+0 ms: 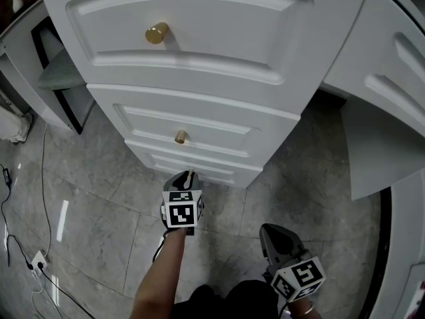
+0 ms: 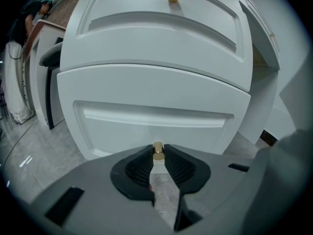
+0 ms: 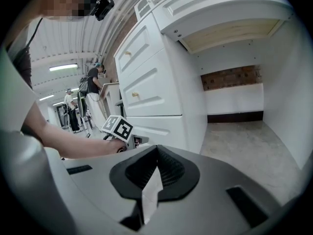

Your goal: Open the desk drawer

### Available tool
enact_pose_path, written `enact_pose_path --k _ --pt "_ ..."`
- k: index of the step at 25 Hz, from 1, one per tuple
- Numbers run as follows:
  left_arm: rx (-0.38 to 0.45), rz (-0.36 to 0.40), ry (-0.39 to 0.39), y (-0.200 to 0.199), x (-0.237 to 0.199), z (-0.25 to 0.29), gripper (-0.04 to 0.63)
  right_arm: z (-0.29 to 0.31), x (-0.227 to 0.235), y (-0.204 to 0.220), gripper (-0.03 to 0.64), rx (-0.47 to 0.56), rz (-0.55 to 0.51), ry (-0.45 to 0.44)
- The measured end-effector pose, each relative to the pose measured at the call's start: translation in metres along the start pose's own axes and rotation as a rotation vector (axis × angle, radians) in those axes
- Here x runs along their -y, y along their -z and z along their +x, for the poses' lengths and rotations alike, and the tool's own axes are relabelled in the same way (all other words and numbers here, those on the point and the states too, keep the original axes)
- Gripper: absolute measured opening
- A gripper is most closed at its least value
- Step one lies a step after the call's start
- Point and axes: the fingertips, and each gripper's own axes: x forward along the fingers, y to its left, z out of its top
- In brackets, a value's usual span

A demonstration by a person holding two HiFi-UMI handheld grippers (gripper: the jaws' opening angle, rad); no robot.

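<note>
The white desk's drawer stack [image 1: 199, 98] has three fronts with gold knobs; the top knob [image 1: 157, 33] and the middle knob [image 1: 180, 137] show from above. My left gripper [image 1: 190, 175] reaches the bottom drawer [image 2: 151, 116]. In the left gripper view its jaws [image 2: 158, 153] stand on either side of that drawer's small gold knob [image 2: 158, 151], and the pads press on it. The drawer front looks flush with the desk. My right gripper [image 1: 267, 230] hangs back over the floor, shut on nothing [image 3: 156, 151]. From there I see the left gripper's marker cube [image 3: 118, 127].
The grey tiled floor [image 1: 99, 205] carries cables and a socket strip [image 1: 36, 261] at the left. An open shelf unit [image 1: 60, 72] stands left of the drawers. The desk's kneehole [image 3: 234, 97] opens to their right. People [image 3: 93, 84] stand far behind.
</note>
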Motion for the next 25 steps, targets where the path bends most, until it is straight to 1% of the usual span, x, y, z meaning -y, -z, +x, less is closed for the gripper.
enact_pose_path --k 7,11,17,25 --pt "-0.012 0.009 -0.007 0.014 0.002 -0.02 0.078 -0.009 -0.006 0.003 0.005 0.0 -0.003 -0.016" --pt "-0.02 0.002 -0.008 0.024 0.003 -0.032 0.078 -0.015 -0.009 0.005 0.005 0.003 0.001 -0.021" --pt "-0.031 0.017 -0.006 0.04 0.004 -0.055 0.078 -0.025 -0.014 0.001 0.005 0.023 0.005 -0.03" --pt "-0.042 0.008 -0.015 0.06 0.005 -0.083 0.078 -0.04 -0.014 -0.001 0.005 0.038 0.007 -0.021"
